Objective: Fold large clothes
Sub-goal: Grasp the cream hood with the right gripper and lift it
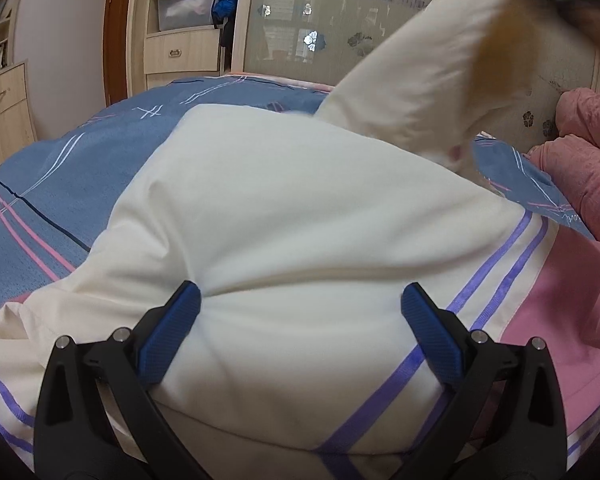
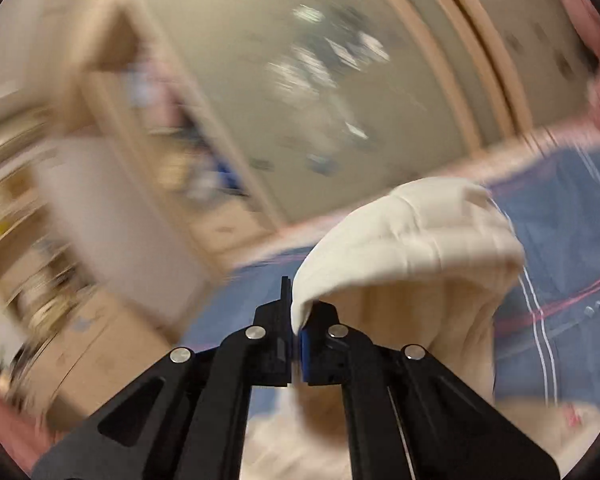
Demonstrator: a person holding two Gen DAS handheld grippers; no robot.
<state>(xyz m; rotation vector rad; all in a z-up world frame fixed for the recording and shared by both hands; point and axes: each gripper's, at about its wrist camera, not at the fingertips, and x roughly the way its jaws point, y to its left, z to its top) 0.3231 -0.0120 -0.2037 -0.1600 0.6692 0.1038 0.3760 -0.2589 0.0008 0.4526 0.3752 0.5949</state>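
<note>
Cream garment [image 1: 300,208] spread on blue bedsheet [image 1: 60,168]; one corner lifted.

Left gripper [image 1: 300,312]: jaws wide, pads resting on the cloth at 6 o'clock, nothing pinched. Right gripper [image 2: 296,320]: jaws clamped on the garment's edge, fabric raised toward 1 o'clock in the left view. Pink quilt [image 1: 580,152] at 3 o'clock.

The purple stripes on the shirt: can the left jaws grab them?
Probably yes. The left gripper is open over the shirt, and the stripes lie uncovered beside its right finger.

Right view motion-blurred — wardrobe [image 2: 340,92] smeared, garment [image 1: 300,220] cut off below
</note>
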